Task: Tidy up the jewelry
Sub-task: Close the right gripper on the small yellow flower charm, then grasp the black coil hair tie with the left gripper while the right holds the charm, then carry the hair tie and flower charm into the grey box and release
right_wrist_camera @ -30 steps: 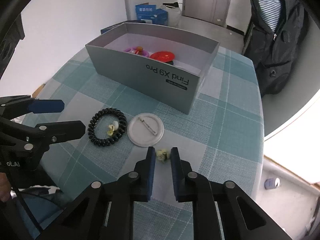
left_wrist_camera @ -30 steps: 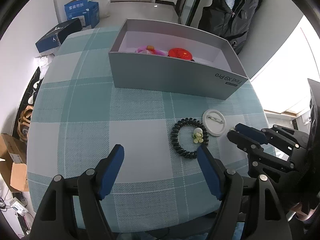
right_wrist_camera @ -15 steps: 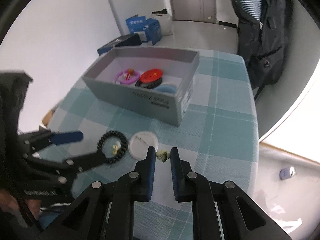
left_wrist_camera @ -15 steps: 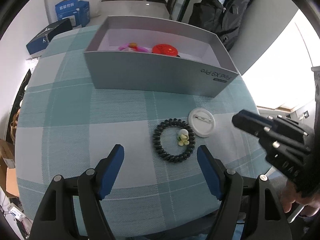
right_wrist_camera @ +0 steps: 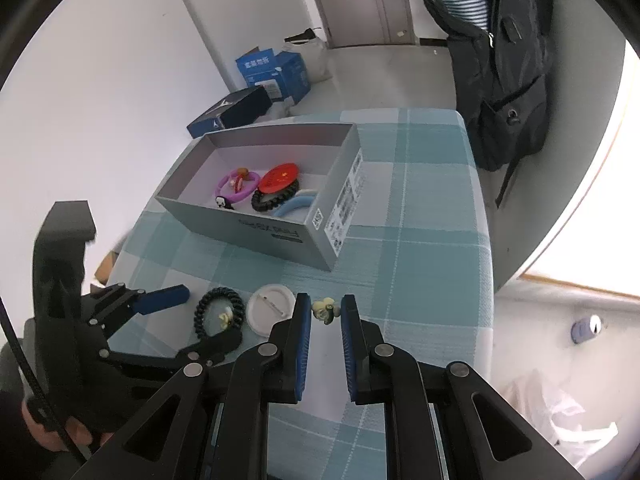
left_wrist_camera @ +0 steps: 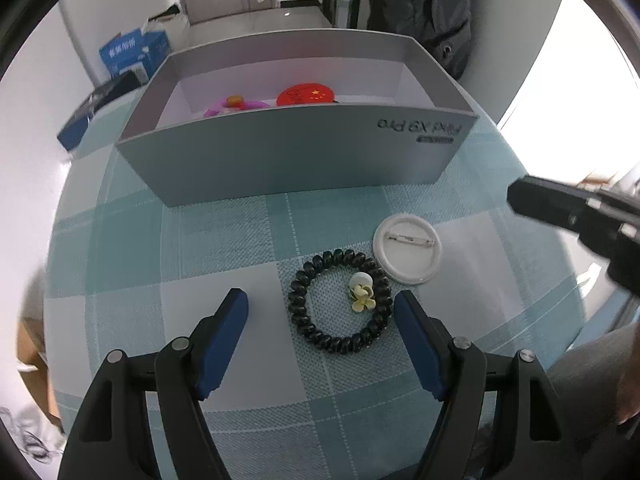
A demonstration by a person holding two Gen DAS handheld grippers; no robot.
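Note:
A grey box [left_wrist_camera: 304,156] stands on the checked tablecloth and holds a purple ring [right_wrist_camera: 236,186], a red badge [right_wrist_camera: 280,176], a black hair tie and a blue piece. A black coil hair tie [left_wrist_camera: 339,306] with a small yellow flower earring [left_wrist_camera: 362,296] inside it lies in front of the box, beside a white pin badge [left_wrist_camera: 407,254]. My left gripper [left_wrist_camera: 322,320] is open, its fingers on either side of the coil tie. My right gripper [right_wrist_camera: 326,312] is shut on a matching small flower earring [right_wrist_camera: 325,309], held above the table to the right of the badge.
The table edge curves off near both sides. Blue cartons [right_wrist_camera: 272,70] and a dark shoebox [right_wrist_camera: 230,112] sit on the floor beyond the table. A dark jacket [right_wrist_camera: 496,52] hangs at the far right.
My right gripper has risen well above the table with the earring in it. My left gripper has moved forward and right, so the coil tie now lies between its fingers.

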